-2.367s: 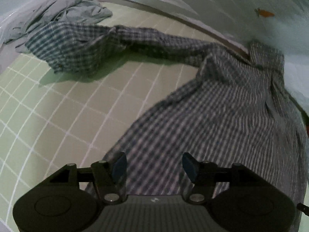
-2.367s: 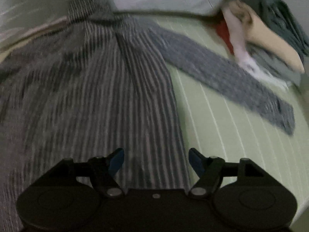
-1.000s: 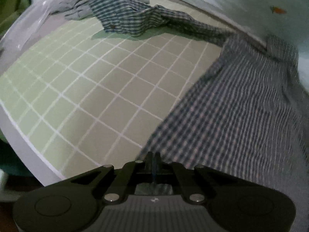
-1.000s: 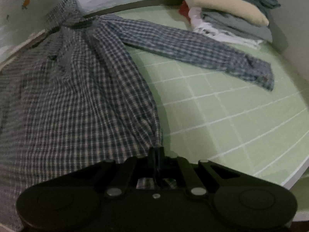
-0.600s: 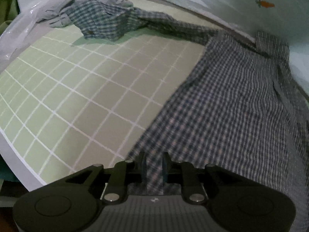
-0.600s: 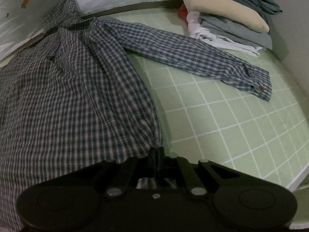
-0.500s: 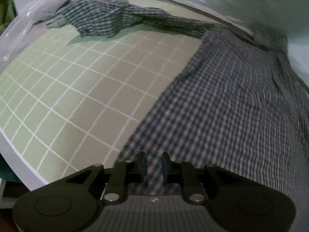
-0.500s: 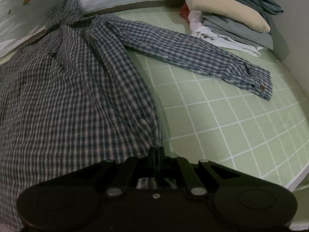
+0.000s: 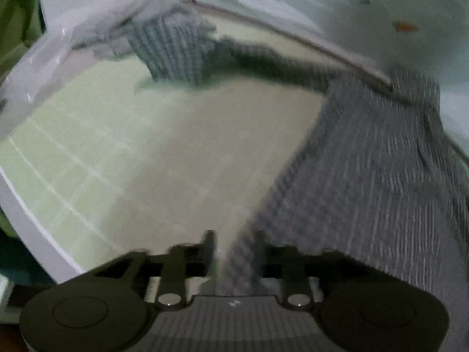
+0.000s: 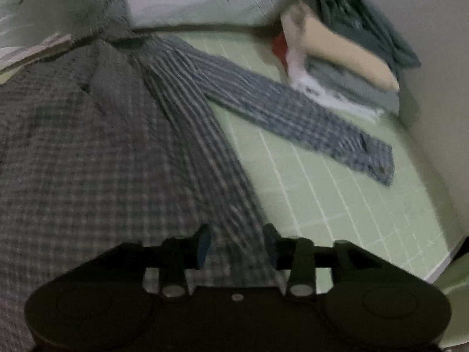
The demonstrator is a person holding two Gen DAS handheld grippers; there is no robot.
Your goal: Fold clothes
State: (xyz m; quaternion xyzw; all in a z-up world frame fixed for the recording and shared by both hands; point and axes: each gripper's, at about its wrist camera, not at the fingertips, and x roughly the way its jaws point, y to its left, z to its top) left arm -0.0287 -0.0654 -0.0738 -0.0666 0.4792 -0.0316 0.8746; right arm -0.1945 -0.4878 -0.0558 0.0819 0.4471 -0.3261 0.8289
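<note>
— Green gridded mat (image 9: 123, 152), white lines, and the checked shirt (image 10: 88, 152) spread flat over it with the collar at the far edge against the pale wall (image 9: 322, 6).

— Where are the grippers?

— Both at the near hem. The left gripper (image 9: 234, 252) has its jaws opening, a corner of the hem lying loose between them, pads off the cloth. The right gripper (image 10: 236, 242) is opening too, the shirt's right edge running between its fingers, not pinched.

— And the sleeves?

— Right sleeve (image 10: 293, 111) lies straight out across the mat, cuff toward the right. Left sleeve (image 9: 176, 55) is bunched at the far left, on a grey garment (image 9: 96, 35). Folded stack (image 10: 346, 58) sits far right, just beyond the right sleeve.
</note>
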